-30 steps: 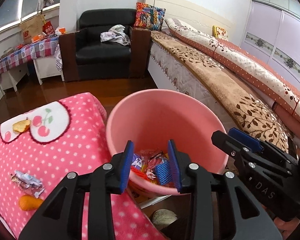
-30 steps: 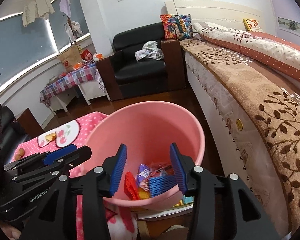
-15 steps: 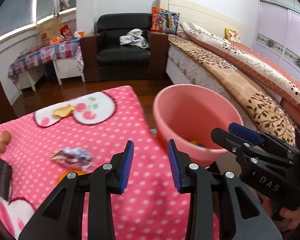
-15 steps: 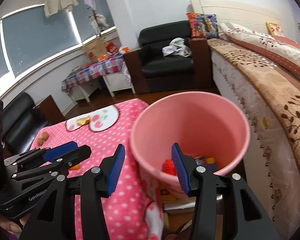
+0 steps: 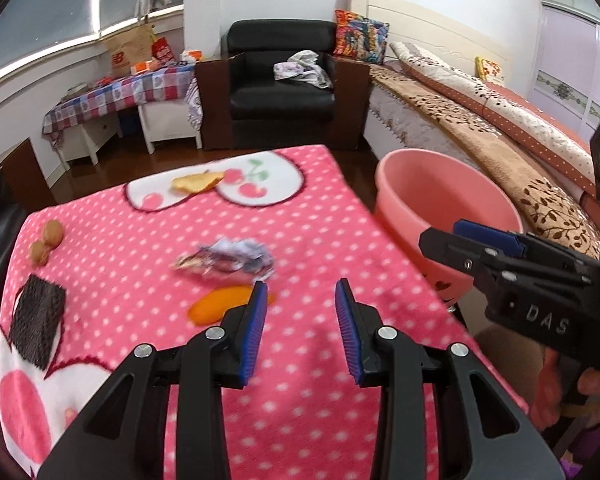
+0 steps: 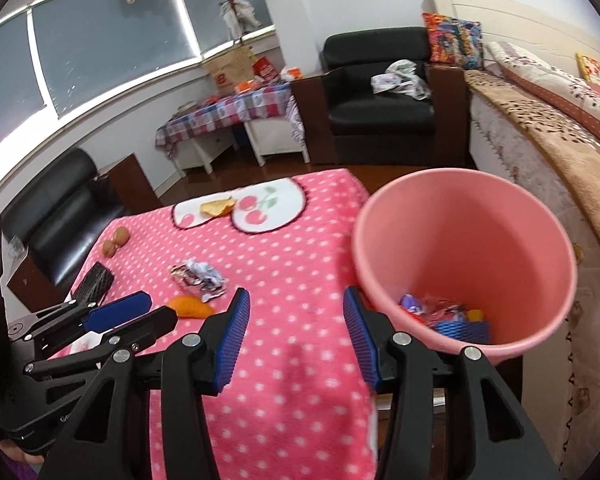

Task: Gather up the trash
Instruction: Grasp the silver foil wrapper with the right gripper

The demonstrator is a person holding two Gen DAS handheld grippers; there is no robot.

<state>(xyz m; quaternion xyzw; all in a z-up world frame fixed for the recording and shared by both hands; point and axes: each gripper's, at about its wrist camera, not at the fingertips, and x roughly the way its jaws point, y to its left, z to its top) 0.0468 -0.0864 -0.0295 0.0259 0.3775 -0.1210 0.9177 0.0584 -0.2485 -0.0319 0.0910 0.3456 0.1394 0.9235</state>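
Note:
A pink bin (image 6: 464,264) with several wrappers inside stands at the right edge of a pink polka-dot table (image 5: 308,240); it also shows in the left wrist view (image 5: 444,200). On the table lie a crumpled wrapper (image 5: 226,262), an orange peel (image 5: 220,304), a yellow peel (image 5: 198,182), two walnuts (image 5: 46,242) and a dark mesh piece (image 5: 38,314). My left gripper (image 5: 302,320) is open and empty above the table, just right of the orange peel. My right gripper (image 6: 296,334) is open and empty, left of the bin.
A bed (image 5: 480,120) runs along the right behind the bin. A black armchair (image 5: 280,88) and a small checked-cloth table (image 5: 120,92) stand at the back. A black sofa (image 6: 56,216) sits left of the pink table.
Both grippers have swung left, away from over the bin, to above the pink table. The wrapper and orange peel are now just ahead of the left gripper.

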